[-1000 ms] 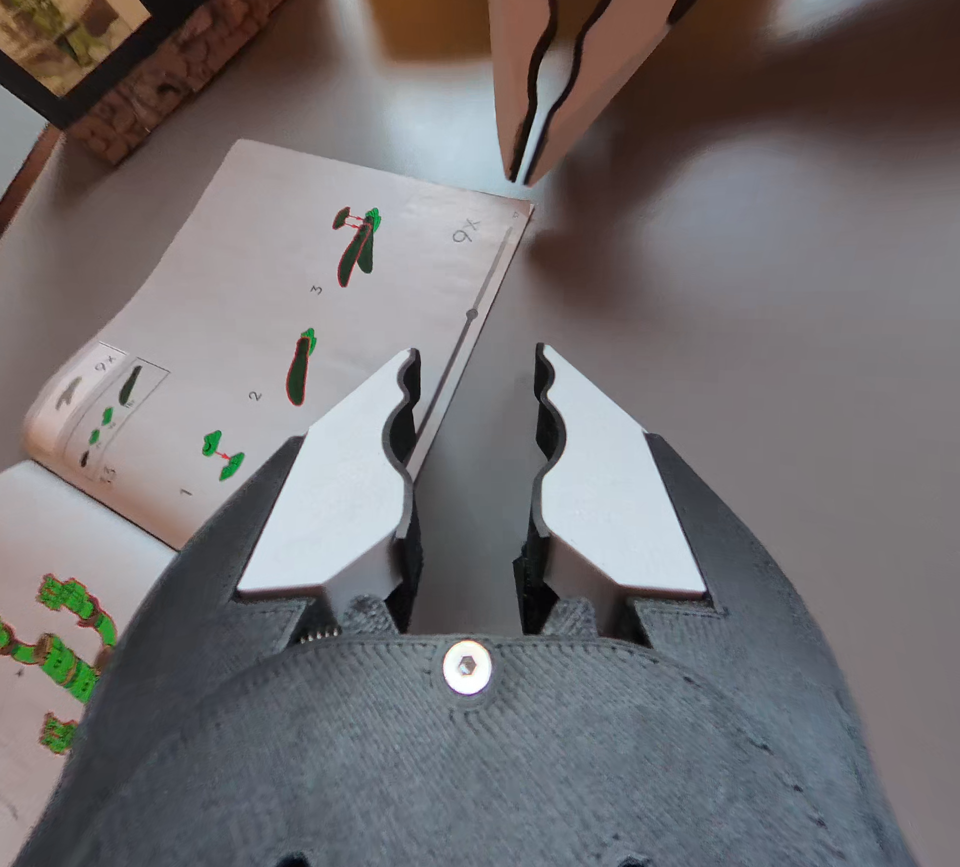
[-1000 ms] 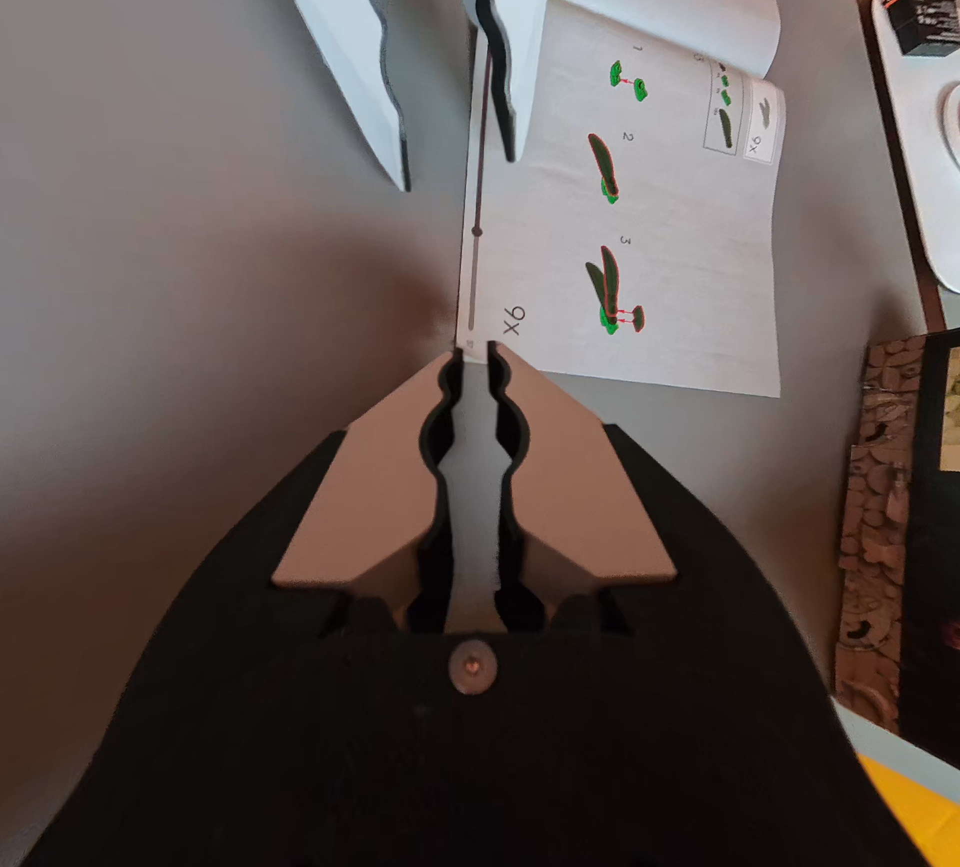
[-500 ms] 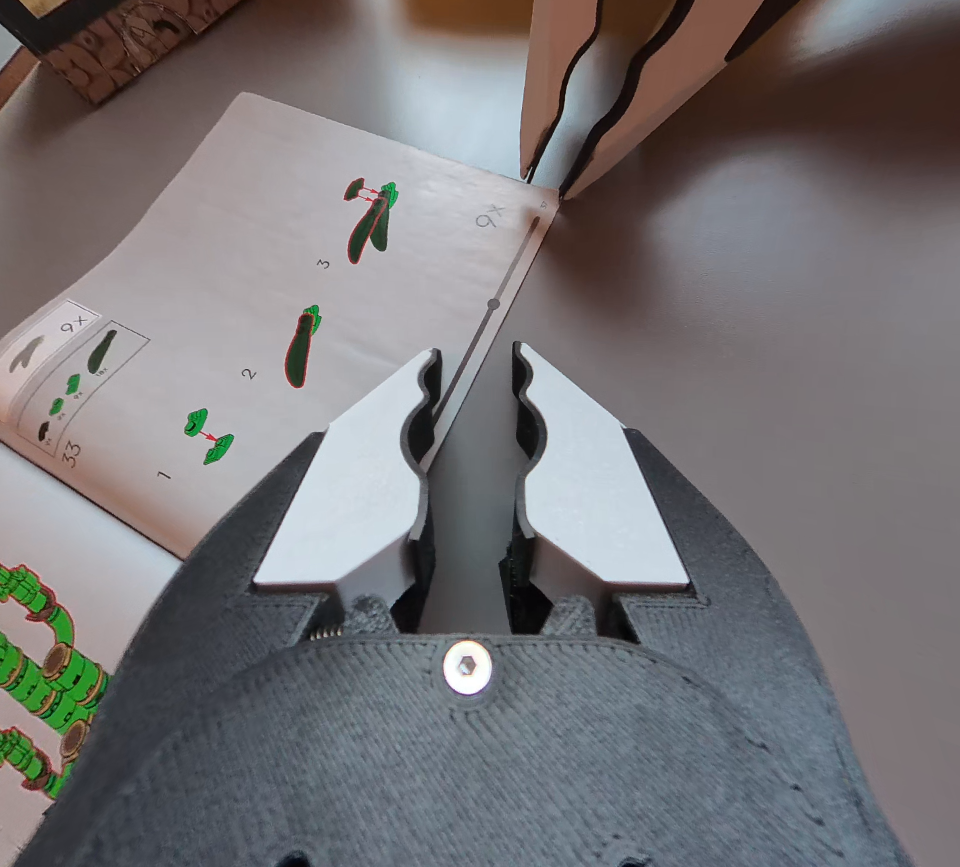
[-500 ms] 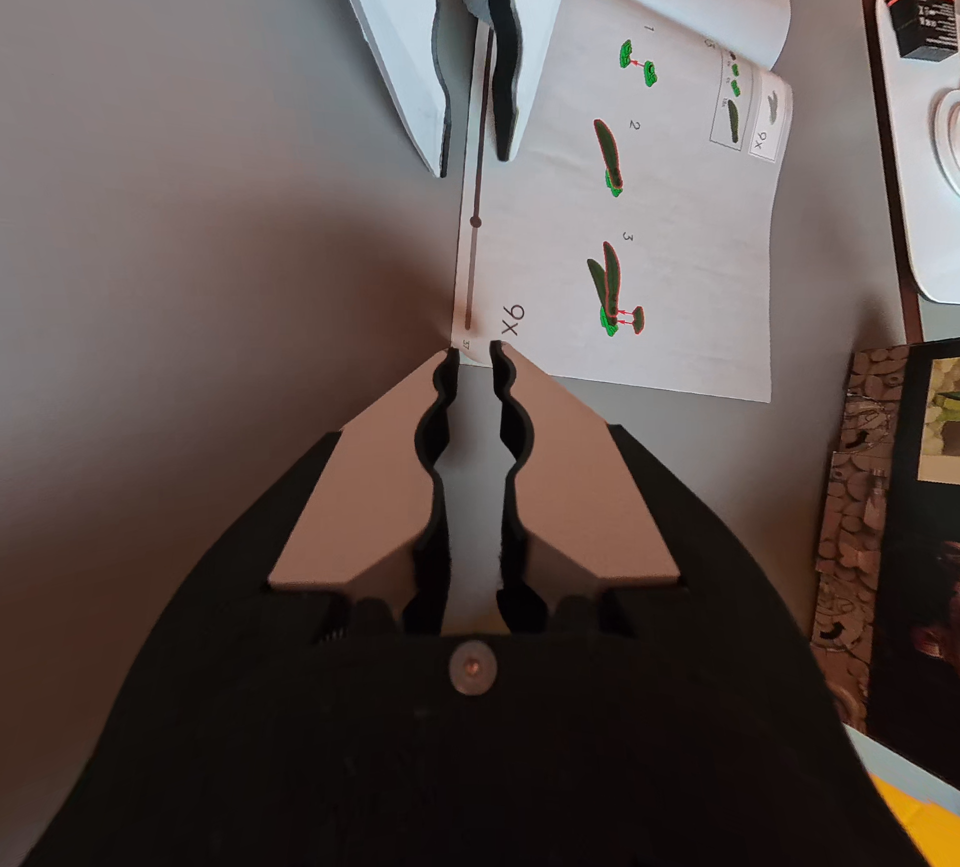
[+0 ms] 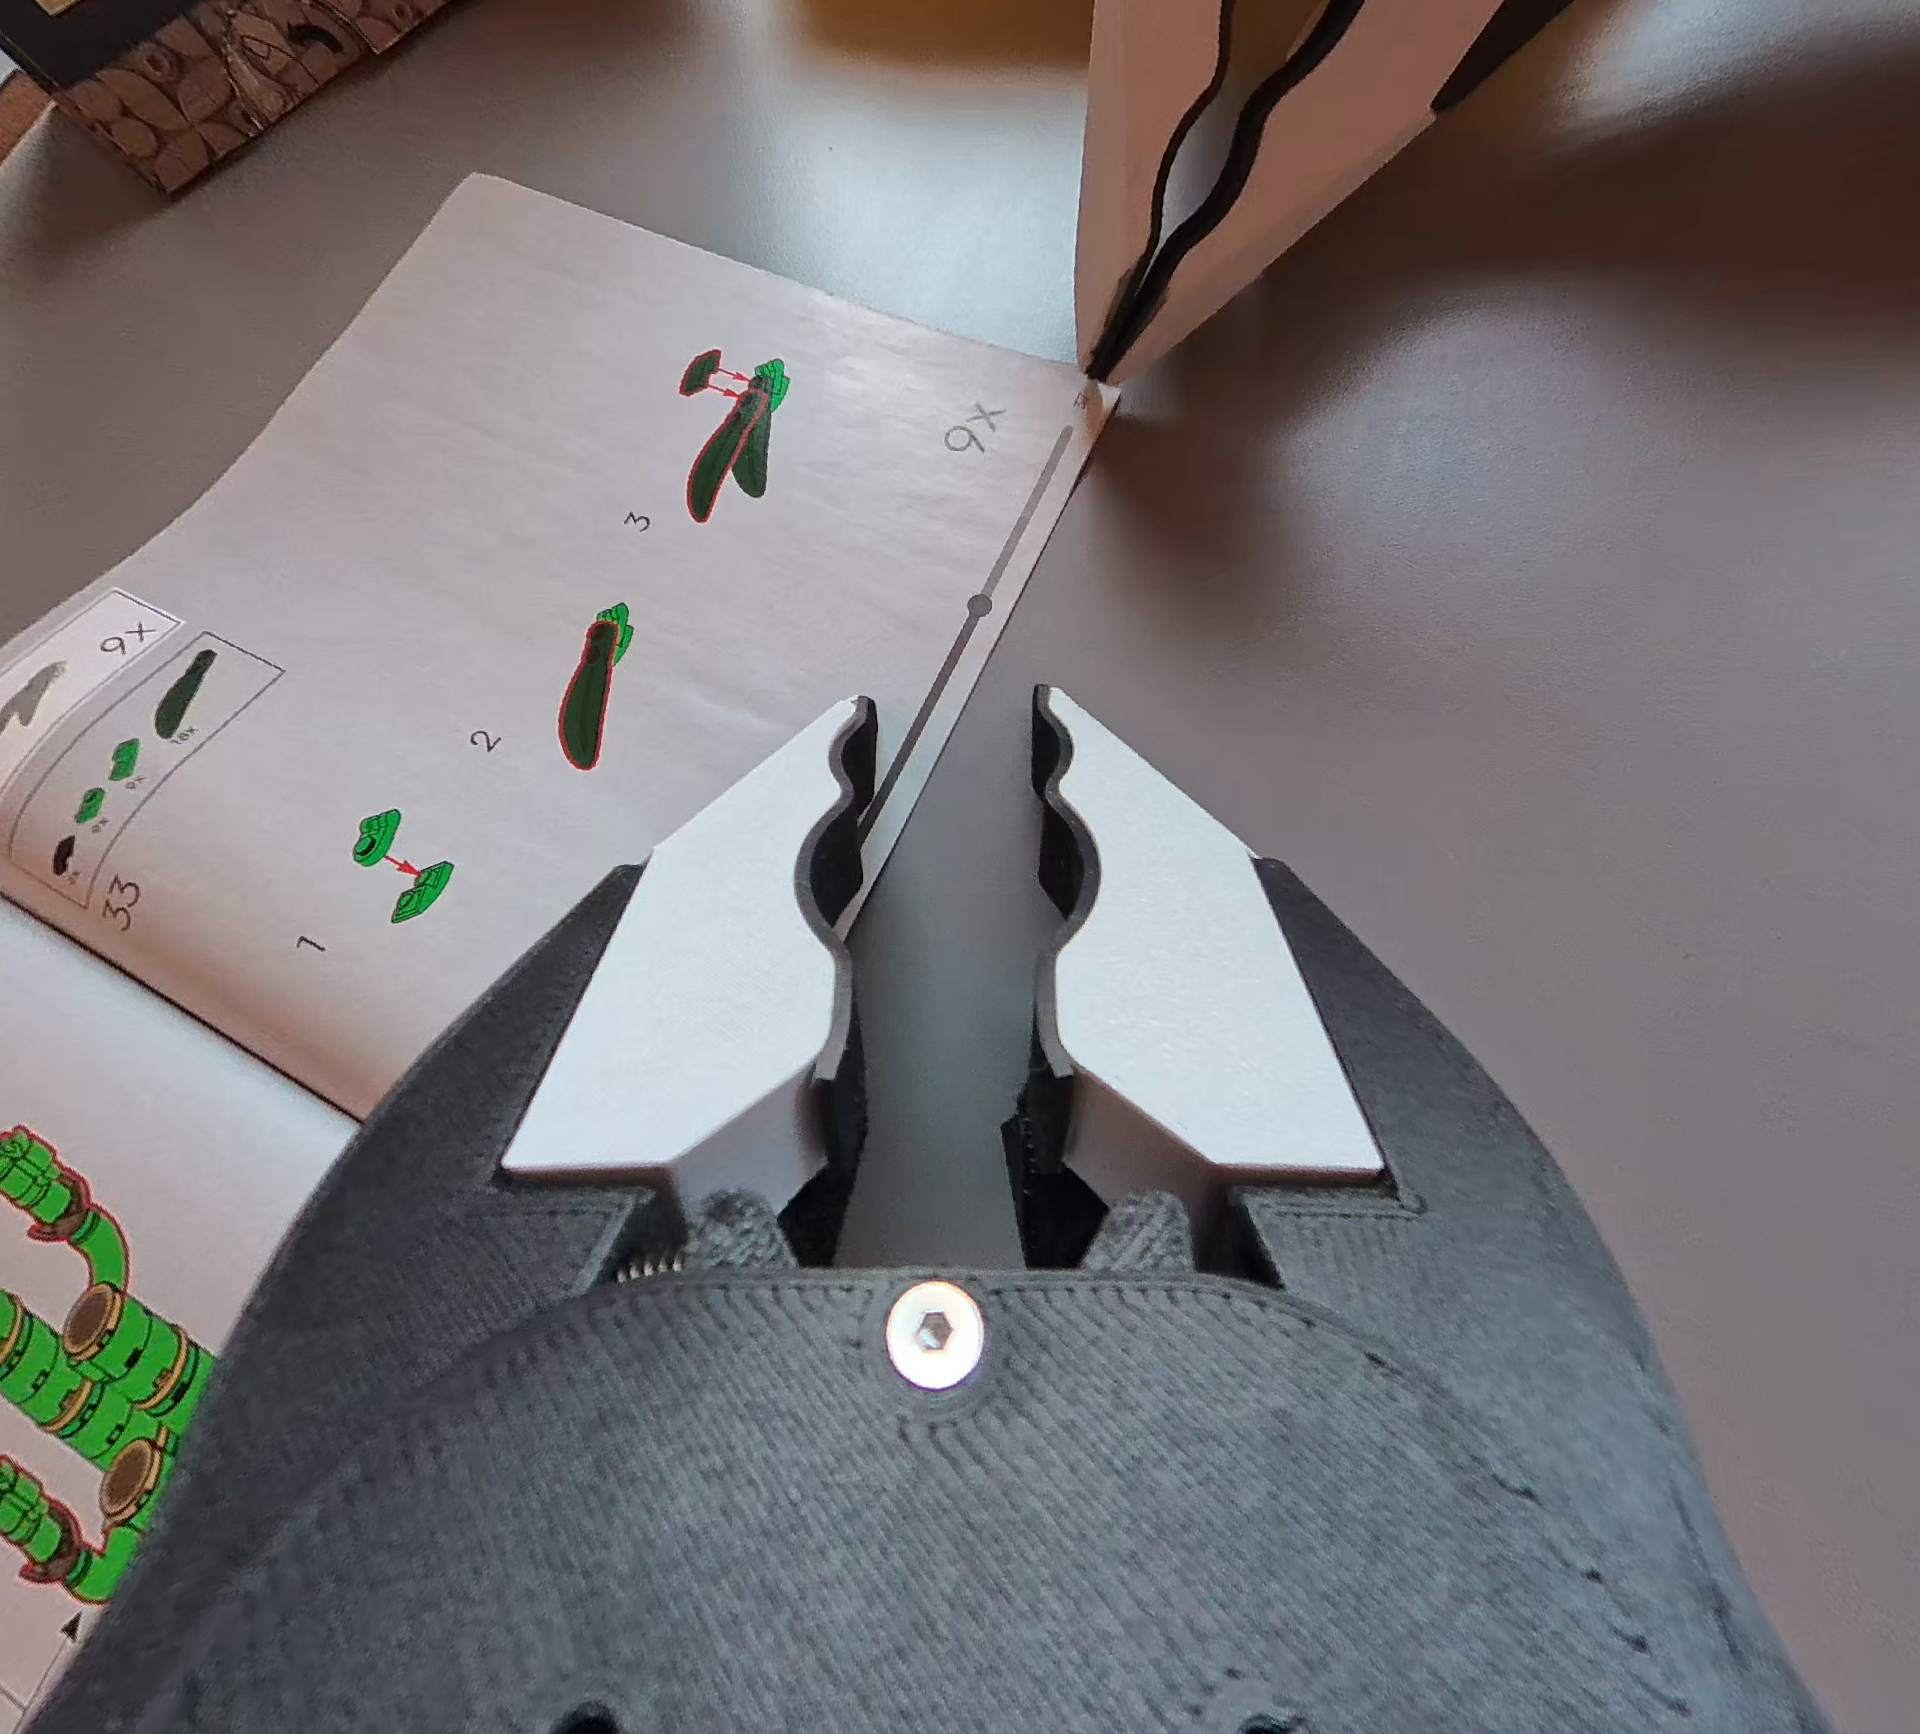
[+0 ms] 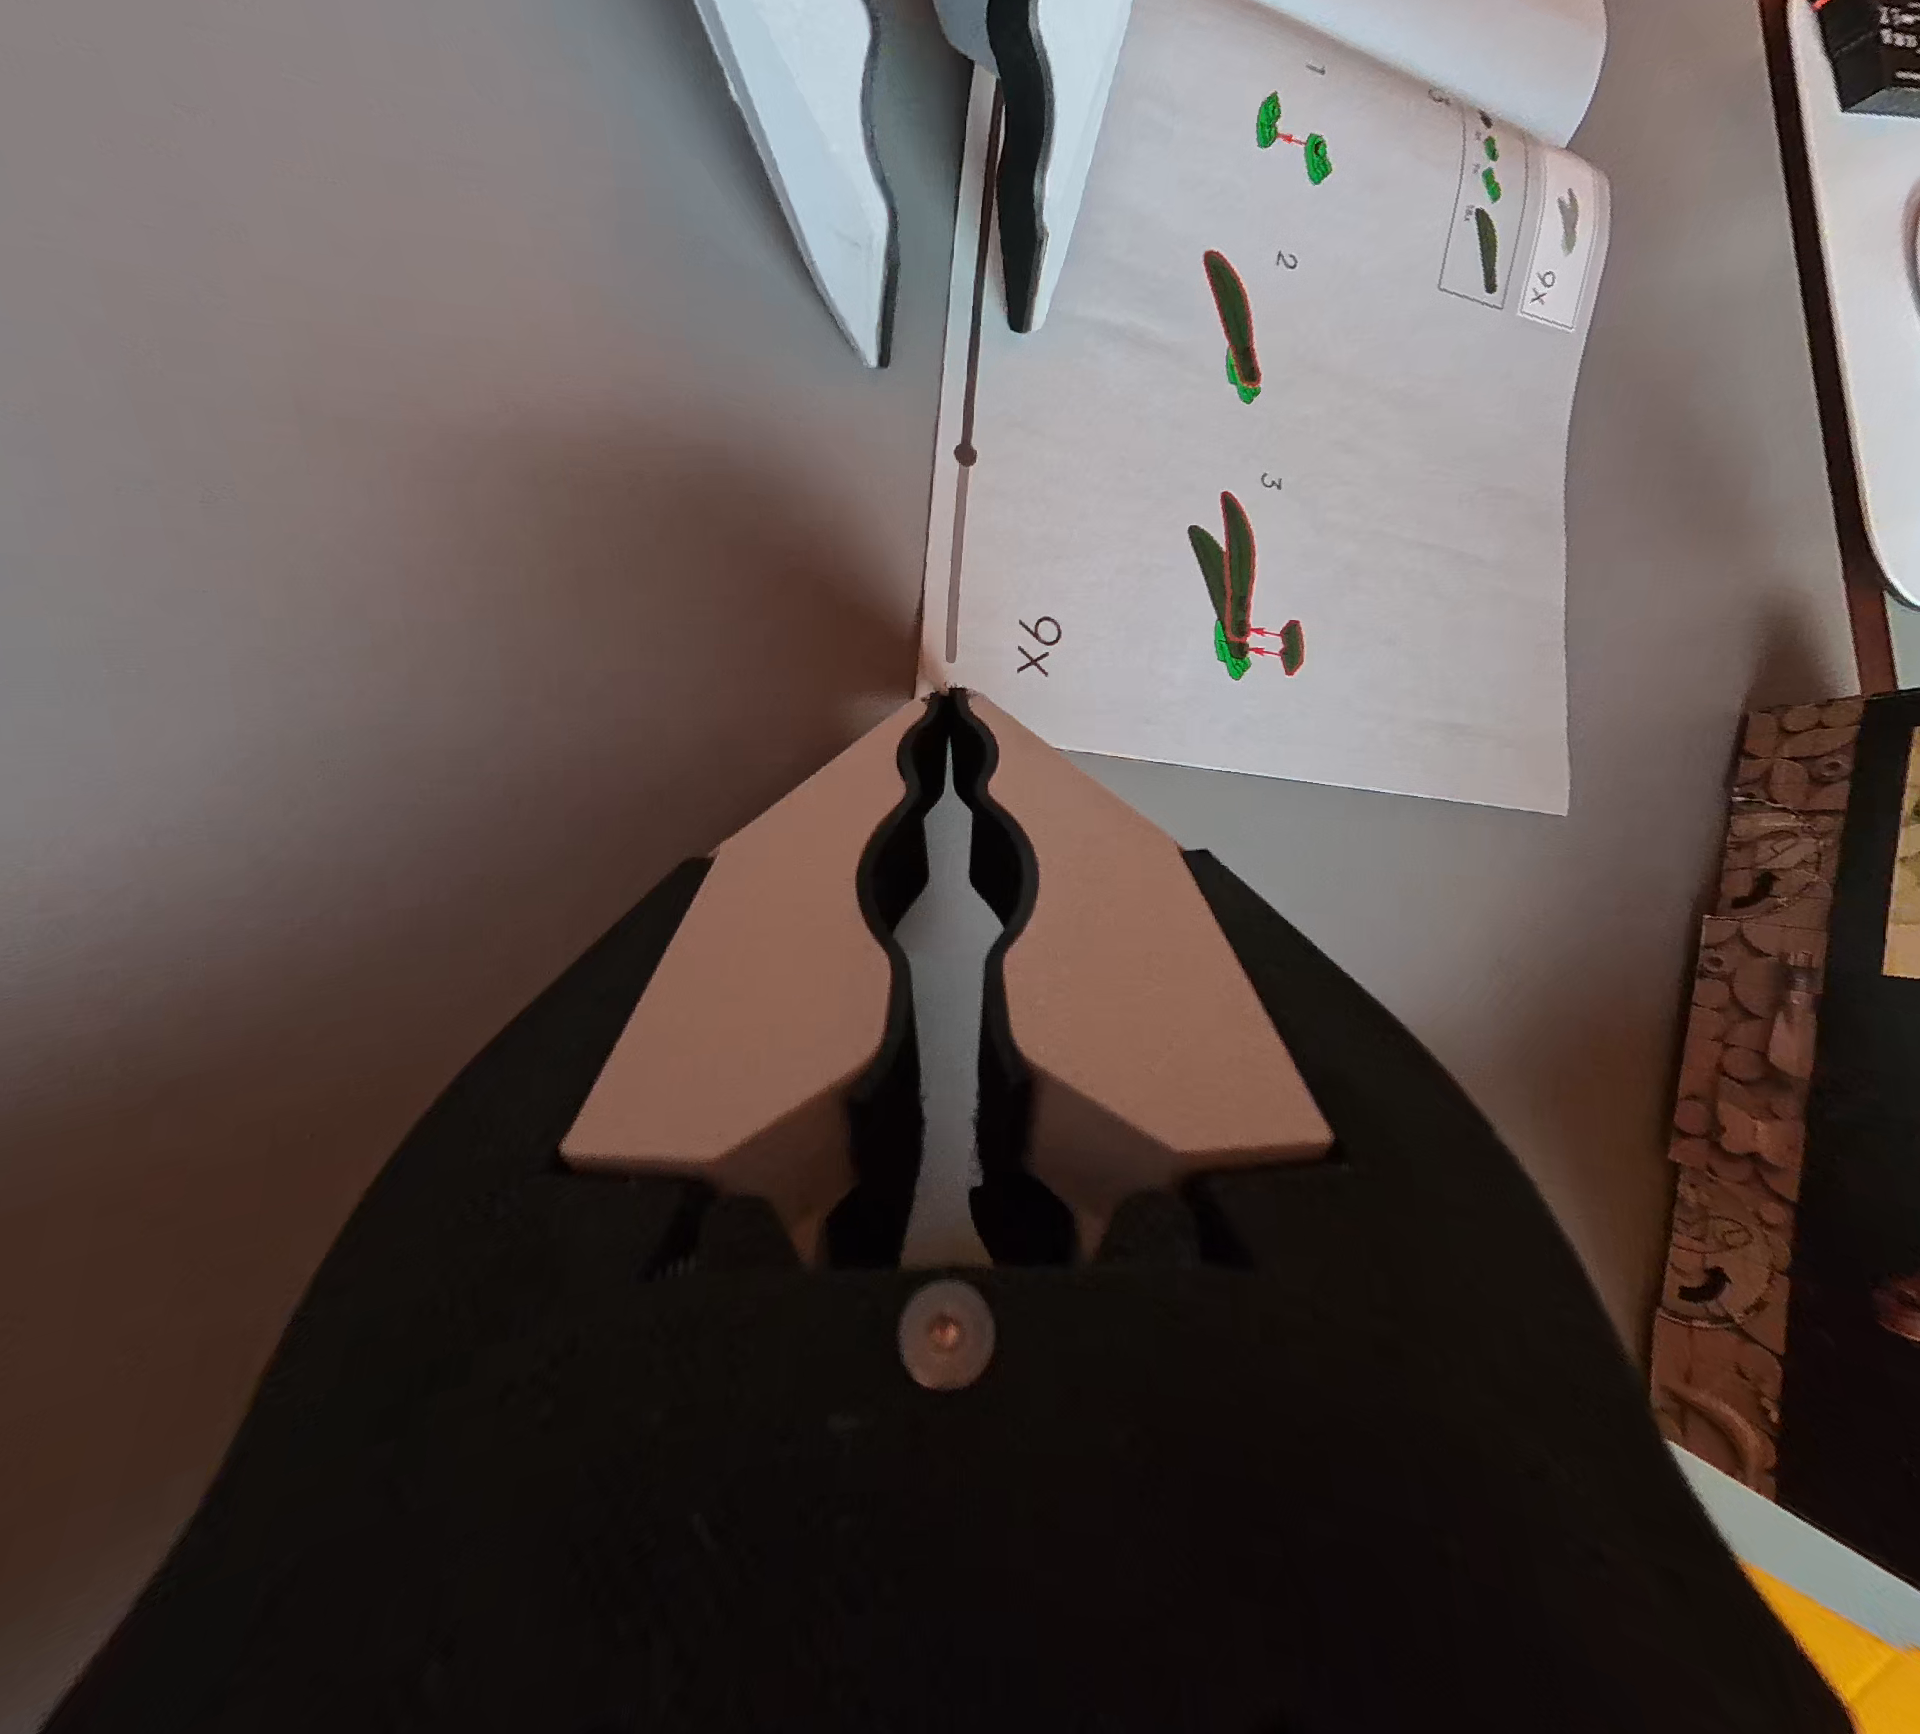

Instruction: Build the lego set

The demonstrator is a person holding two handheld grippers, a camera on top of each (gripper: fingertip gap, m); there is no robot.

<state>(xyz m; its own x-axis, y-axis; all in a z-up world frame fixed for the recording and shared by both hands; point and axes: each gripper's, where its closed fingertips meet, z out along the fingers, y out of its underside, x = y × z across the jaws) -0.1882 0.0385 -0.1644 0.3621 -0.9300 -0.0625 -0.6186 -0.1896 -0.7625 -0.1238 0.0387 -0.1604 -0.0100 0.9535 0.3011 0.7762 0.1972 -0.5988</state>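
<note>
An open instruction booklet (image 5: 499, 562) with green part drawings lies on the grey table; it also shows in the right wrist view (image 6: 1351, 458). My left gripper (image 5: 954, 708) is open, low over the page's free edge, one finger over the paper and one over bare table. It shows in the right wrist view (image 6: 951, 339) too. My right gripper (image 6: 948, 697) is shut, its tips meeting on the page's far corner, as the left wrist view (image 5: 1096, 370) also shows. No loose bricks are in view.
A box with a stone pattern (image 5: 312, 22) stands beyond the booklet, also seen in the right wrist view (image 6: 1766, 1113). A white tray (image 6: 1860, 354) holding a small black box sits at the table's edge. A yellow object (image 6: 1849, 1674) lies near the right gripper's body. Tip to tip, the grippers are about 8 cm apart.
My right gripper's jaws have closed on the page corner. My left gripper has moved forward along the page edge and its gap has narrowed.
</note>
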